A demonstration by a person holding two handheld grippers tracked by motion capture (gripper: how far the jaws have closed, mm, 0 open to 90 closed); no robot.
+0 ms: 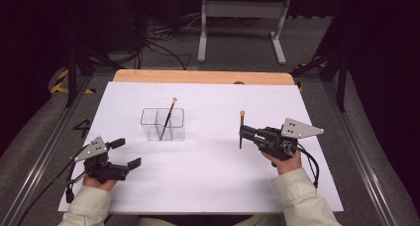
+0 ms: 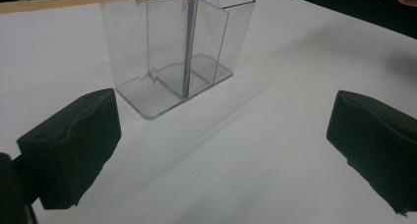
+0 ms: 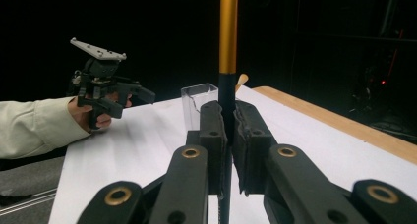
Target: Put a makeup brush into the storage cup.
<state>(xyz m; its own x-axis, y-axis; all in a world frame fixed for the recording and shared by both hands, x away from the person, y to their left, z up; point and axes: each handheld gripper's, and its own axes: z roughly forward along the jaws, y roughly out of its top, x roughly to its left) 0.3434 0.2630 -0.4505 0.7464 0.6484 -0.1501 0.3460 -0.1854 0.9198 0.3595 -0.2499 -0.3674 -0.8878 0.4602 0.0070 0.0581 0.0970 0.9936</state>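
Clear plastic organiser [image 1: 163,124] with inner dividers, standing upright on white paper [image 1: 208,186] that covers the desk [image 1: 198,77]; taken below as the landmark. One brush [image 1: 167,119] already inside the organiser, leaning, pale tip up and out past the far rim, dark handle down in a middle compartment; seen through the clear wall in the left gripper view as a thin dark rod [image 2: 188,47] reaching the floor of the box.

Second brush [image 1: 241,129], well to the right of the organiser, held upright and clamped between the jaws of the right hand-held gripper [image 1: 241,133]. Jaws pressed tight on the dark lower shaft in the right gripper view [image 3: 227,135], gold band of the brush [image 3: 228,32] rising above them, lower end close to the paper. Organiser [image 3: 198,103] visible just behind the jaws there, apart from the held brush.

Left hand-held gripper [image 1: 126,154] in front of and to the left of the organiser, nearer the person's edge of the desk, jaws spread wide with nothing between them. Both black pads [image 2: 74,145] apart in the left gripper view, bare paper between, organiser [image 2: 172,47] just ahead and untouched. Same gripper [image 3: 125,98] seen farther off in the right gripper view, held above the paper by a hand in a pale sleeve.
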